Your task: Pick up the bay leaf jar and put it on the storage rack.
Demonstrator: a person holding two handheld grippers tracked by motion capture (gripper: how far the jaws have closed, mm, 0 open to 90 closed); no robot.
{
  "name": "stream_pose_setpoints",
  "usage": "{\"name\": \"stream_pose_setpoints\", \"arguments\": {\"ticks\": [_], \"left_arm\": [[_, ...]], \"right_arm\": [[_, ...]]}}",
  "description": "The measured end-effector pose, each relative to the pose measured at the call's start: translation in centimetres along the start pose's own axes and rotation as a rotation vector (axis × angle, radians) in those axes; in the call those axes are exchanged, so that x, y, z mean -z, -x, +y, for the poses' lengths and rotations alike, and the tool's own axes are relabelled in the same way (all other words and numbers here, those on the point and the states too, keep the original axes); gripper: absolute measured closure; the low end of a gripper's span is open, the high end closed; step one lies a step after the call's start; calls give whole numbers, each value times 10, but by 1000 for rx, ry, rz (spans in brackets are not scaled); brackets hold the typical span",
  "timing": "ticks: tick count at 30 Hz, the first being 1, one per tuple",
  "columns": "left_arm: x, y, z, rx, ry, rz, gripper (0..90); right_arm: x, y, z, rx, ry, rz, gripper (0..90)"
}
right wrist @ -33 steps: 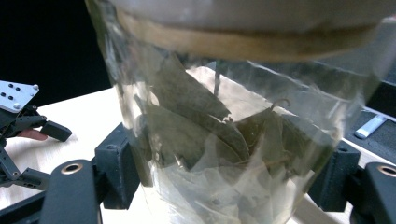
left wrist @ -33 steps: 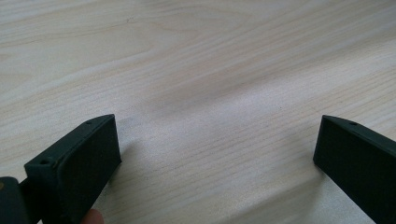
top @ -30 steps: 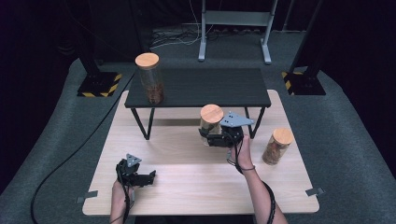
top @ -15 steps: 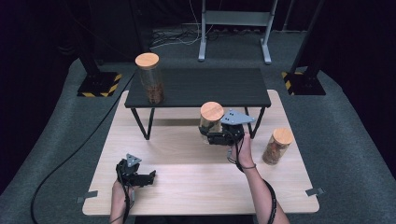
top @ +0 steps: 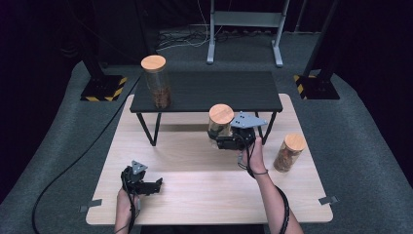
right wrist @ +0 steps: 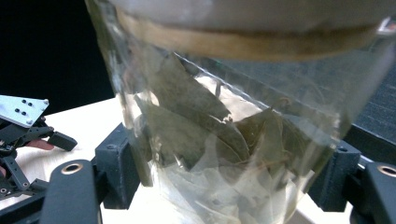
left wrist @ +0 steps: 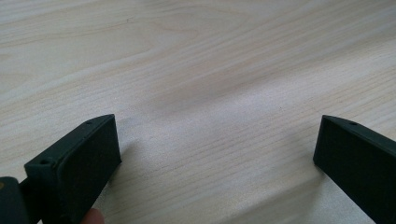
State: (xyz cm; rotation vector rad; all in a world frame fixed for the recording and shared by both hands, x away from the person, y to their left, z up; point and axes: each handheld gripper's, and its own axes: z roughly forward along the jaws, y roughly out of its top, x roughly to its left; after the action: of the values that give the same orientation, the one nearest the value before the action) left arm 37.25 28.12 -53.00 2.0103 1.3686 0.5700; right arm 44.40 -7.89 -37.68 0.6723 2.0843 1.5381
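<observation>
My right gripper [top: 217,140] is shut on a glass jar [top: 220,123] with a wooden lid, held above the wooden table [top: 204,195] just in front of the black low shelf [top: 214,90]. In the right gripper view the jar [right wrist: 224,154] is packed with dried leaves, and the two jaws press on its lower sides. My left gripper [top: 153,185] rests at the table's near left. Its jaws stand wide open over bare wood in the left gripper view [left wrist: 217,154].
A taller jar [top: 156,83] with a wooden lid stands on the left end of the black shelf. A third jar [top: 288,152] stands on the table to the right of my right hand. The shelf's legs [top: 147,129] stand on the table.
The jar in my right gripper has crept slightly upward. My left gripper has stayed where it was.
</observation>
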Motion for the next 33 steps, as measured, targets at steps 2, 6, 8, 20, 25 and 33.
{"name": "stream_pose_setpoints", "arguments": {"ticks": [2, 6, 8, 20, 25, 33], "left_arm": [[0, 0, 0, 0, 0, 0, 0], [0, 0, 0, 0, 0, 0, 0], [0, 0, 0, 0, 0, 0, 0], [0, 0, 0, 0, 0, 0, 0], [0, 0, 0, 0, 0, 0, 0], [0, 0, 0, 0, 0, 0, 0]], "right_arm": [[0, 0, 1, 2, -1, 1, 250], [1, 1, 4, 6, -3, 2, 250], [1, 1, 5, 7, -1, 2, 250], [2, 0, 13, 9, 1, 18, 250], [2, 0, 15, 11, -7, 17, 250], [3, 1, 20, 6, -2, 24, 250]]}}
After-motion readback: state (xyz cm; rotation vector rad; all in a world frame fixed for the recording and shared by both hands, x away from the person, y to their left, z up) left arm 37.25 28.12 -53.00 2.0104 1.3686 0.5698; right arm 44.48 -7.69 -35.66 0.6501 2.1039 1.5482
